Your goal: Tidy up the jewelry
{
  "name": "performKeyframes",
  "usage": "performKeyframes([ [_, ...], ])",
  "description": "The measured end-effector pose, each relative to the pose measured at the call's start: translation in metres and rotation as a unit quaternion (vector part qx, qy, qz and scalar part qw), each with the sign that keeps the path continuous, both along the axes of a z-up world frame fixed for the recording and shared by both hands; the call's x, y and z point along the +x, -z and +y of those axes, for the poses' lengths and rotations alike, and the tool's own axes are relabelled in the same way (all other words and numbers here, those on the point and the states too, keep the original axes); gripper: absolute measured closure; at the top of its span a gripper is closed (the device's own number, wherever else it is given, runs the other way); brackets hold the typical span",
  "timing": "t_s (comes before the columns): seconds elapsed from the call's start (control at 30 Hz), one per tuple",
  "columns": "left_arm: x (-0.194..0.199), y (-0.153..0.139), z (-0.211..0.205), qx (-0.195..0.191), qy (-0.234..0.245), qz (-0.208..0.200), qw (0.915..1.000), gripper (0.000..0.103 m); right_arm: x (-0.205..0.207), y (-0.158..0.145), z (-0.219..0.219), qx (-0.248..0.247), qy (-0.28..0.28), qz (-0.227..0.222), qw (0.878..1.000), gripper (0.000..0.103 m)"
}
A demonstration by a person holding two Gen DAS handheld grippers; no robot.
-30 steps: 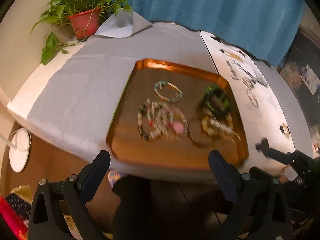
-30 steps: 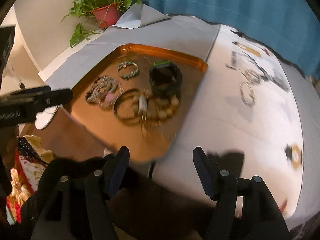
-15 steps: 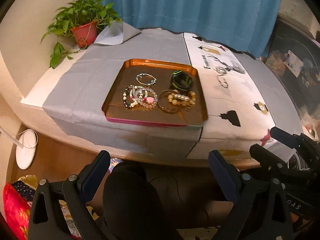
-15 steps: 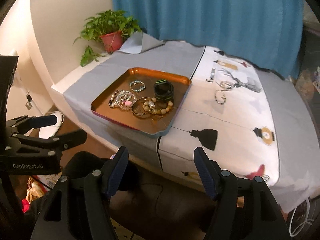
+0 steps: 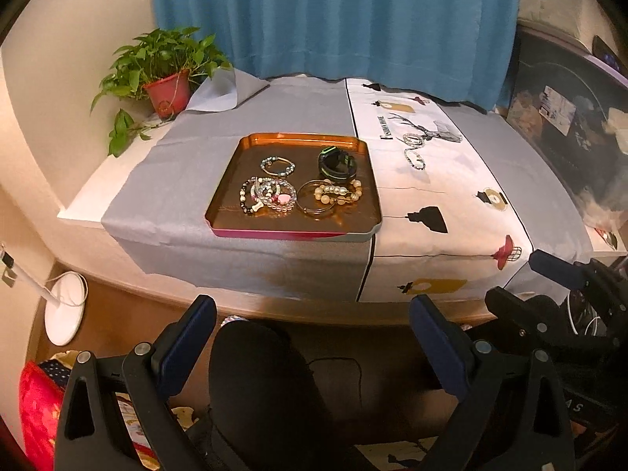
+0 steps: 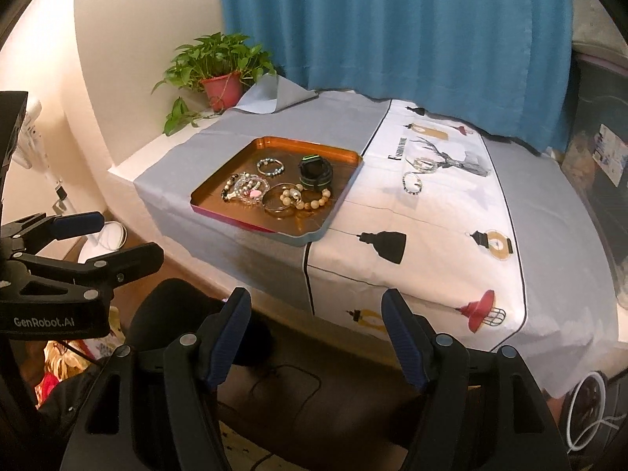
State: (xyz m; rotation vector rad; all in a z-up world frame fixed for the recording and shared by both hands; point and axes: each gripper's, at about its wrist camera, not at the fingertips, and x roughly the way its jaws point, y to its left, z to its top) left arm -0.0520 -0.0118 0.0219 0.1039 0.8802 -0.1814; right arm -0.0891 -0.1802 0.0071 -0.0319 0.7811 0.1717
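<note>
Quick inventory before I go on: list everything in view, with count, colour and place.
tray: 1, copper-orange, on the grey cloth
bracelets in tray: several, beaded and metal, mixed colours; exact count unclear
black band: 1, black with green, tray's far right
bracelets on cloth: 2, pale and dark beads, right of tray
tablecloth: 1, grey and printed white, over the table
plant: 1, green in red pot, far left corner
curtain: 1, blue, behind
lamp base: 1, white, floor left
left gripper: open, empty, short of the table
right gripper: open, empty, short of the table

Bracelets [image 5: 271, 196] in tray [image 5: 231, 165] on table [image 5: 180, 149] (plant [image 5: 165, 66] behind, 2 bracelets [image 5: 414, 149] right of tray).
</note>
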Motion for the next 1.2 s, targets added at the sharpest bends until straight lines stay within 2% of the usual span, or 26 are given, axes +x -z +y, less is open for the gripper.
performKeyframes([
  [0.7, -0.011, -0.003, -0.005, 0.004, 0.006, -0.008, 0.9999, 0.005, -0.012, -0.003, 0.000, 0.002, 0.004, -0.002, 1.000, 0.032],
  [1.2, -0.003, 0.005, -0.016, 0.022, 0.019, 0.010, 0.9995, 0.005, -0.007, 0.006, -0.014, 0.015, 0.017, 0.007, 1.000, 0.031],
])
